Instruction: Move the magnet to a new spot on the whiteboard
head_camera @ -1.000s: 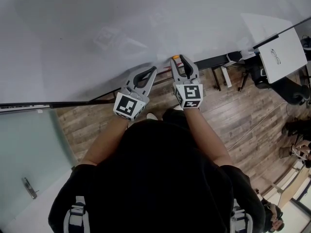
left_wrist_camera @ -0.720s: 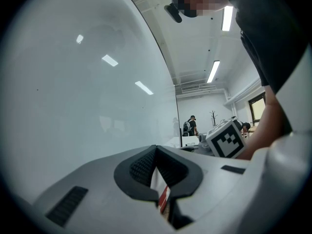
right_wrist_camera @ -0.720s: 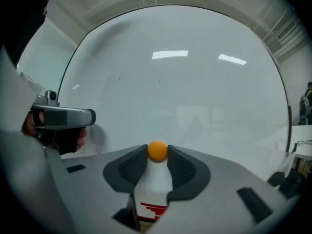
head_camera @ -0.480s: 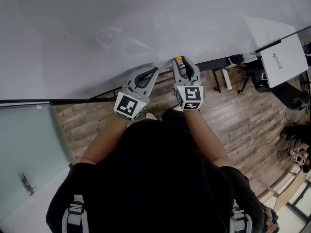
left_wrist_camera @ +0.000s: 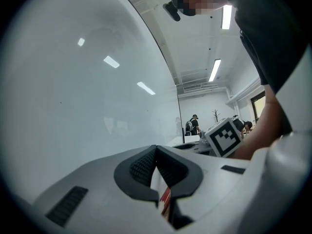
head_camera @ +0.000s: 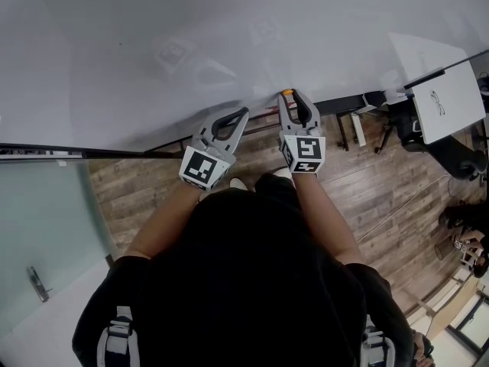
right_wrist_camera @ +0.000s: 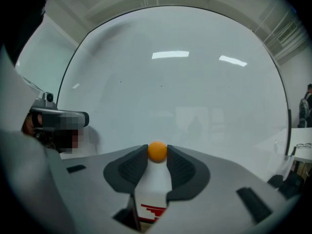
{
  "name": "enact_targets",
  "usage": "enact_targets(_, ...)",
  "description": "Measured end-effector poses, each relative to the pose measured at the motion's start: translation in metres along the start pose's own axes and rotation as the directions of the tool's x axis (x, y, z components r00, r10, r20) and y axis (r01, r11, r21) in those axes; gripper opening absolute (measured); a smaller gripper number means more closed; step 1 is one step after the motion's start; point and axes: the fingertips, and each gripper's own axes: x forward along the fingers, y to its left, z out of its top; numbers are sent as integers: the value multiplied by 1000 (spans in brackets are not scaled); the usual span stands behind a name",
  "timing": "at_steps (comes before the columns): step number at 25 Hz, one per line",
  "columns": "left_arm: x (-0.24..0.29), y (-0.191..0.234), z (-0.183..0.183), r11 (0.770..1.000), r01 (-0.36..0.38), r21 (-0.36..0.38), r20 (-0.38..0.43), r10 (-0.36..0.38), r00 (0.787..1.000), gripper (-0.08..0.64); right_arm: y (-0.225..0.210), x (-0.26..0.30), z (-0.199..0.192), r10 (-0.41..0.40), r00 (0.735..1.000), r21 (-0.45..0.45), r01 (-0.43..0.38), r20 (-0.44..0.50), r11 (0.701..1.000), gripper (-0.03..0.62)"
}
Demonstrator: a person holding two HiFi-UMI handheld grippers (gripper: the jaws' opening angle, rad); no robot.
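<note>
My right claw [head_camera: 291, 96] has just been closing and pinches the orange magnet [right_wrist_camera: 157, 151], which sits against the whiteboard [right_wrist_camera: 185, 91] near its lower edge. Pulling it off and re-placing it elsewhere remain. My left claw [left_wrist_camera: 156, 151] is clenched, empty.

A wood-plank floor [head_camera: 382, 182] stretches across the room, with a frosted glass door [head_camera: 46, 220] and its metal handle [head_camera: 37, 284] at lower left. At right, a pair of glasses [head_camera: 434, 95] lies on a white counter [head_camera: 458, 90]. Farther back, strip lights [left_wrist_camera: 215, 69] line the ceiling above a standing person [left_wrist_camera: 194, 125] and a coat stand [left_wrist_camera: 215, 115].
</note>
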Motion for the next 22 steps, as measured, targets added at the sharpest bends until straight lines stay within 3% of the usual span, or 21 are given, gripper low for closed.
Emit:
enact_targets(10, -16, 3, 4, 1000, -15, -12, -24, 15, 1000, 2, 16, -28, 24, 65, 998, 8, -65, 23, 998, 118)
enact_targets(16, -31, -2, 19, 1000, 10, -10, -35, -11, 999, 3, 39, -46, 53, 177, 984, 8, -177, 30, 984, 120)
enact_targets(22, -48, -9, 40, 999, 42, -32, -27, -43, 999, 2, 70, -68, 78, 322, 943, 57, -327, 80, 943, 120)
